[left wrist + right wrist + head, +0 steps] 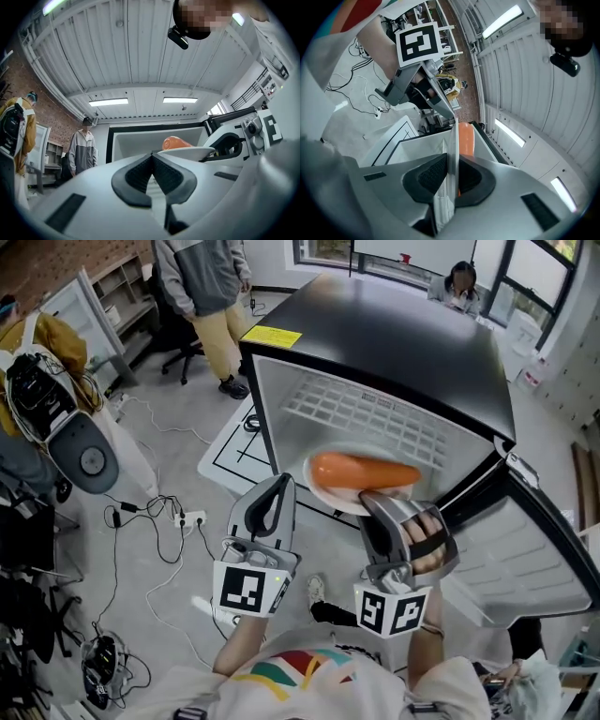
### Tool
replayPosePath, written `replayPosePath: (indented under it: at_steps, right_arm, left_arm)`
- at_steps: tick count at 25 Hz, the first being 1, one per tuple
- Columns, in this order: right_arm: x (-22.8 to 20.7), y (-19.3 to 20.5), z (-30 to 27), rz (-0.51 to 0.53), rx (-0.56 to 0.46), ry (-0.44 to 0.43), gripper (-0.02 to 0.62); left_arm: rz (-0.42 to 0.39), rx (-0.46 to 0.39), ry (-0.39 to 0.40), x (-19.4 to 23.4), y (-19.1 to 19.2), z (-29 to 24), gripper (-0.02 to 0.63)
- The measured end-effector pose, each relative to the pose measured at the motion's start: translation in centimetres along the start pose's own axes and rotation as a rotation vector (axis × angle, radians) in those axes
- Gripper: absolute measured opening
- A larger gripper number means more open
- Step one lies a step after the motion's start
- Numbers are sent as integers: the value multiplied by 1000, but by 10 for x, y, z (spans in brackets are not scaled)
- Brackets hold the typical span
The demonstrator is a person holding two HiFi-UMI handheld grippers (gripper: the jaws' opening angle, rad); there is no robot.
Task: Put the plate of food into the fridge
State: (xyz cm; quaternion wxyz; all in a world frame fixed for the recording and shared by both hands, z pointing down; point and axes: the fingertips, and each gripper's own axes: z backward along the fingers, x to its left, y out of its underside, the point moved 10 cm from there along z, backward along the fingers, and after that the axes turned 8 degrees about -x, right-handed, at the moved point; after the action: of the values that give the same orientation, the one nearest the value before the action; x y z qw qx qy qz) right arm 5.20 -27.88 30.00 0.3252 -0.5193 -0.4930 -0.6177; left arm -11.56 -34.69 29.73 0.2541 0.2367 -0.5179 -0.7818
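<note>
At the open fridge [394, 343], your right gripper [373, 506] is clamped on the near rim of the white plate [324, 489]; its dark pads [431, 176] press the rim from both sides. The plate sits level at the mouth of the compartment with the long orange food [366, 471] lying across it, just below the white wire shelf [361, 411]. Your left gripper [280, 484] hangs just beside the plate's left edge, jaws pressed together with nothing between them. The fridge door [539, 554] stands swung out to your right. Behind the fridge, a person in a grey jacket [199, 282] stands on the concrete floor; cables [155, 512] trail to your left.
</note>
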Motion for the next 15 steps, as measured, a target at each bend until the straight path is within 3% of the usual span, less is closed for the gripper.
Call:
replayPosePath:
  at_steps: [4,15]
  right_arm:
    - [-15,40,-15,-16,6,6,40]
    - [-29,66,-41,4,104,37,40]
  left_arm:
    - [-13,-9,15,-7,9,-54,6]
    - [32,-37,107,5,27,-111,6]
